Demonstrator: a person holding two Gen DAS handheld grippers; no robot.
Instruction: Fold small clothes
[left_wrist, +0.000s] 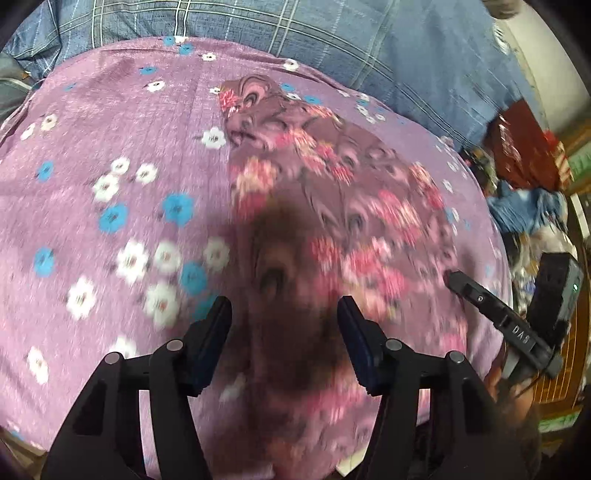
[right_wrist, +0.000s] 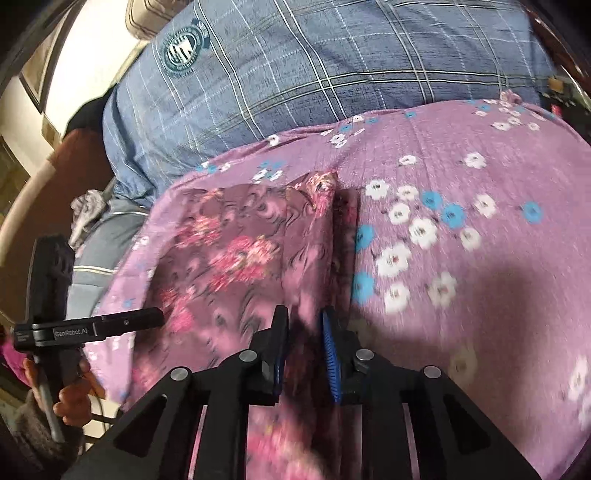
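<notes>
Garment: dark floral garment lies on purple flowered sheet, at 12 o'clock from both grippers
Left gripper: jaws wide, nothing pinched
Right gripper: jaws narrow, garment fabric between; grip unclear through blur
Surroundings: blue plaid pillow at 12 o'clock; clutter at 3 o'clock

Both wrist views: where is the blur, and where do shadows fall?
Left wrist: floral garment smeared near the lens, dark shadow between the left tongs. Right wrist: garment blurred at the right tongs, shadow on the purple sheet; plaid pillow sharper.
</notes>
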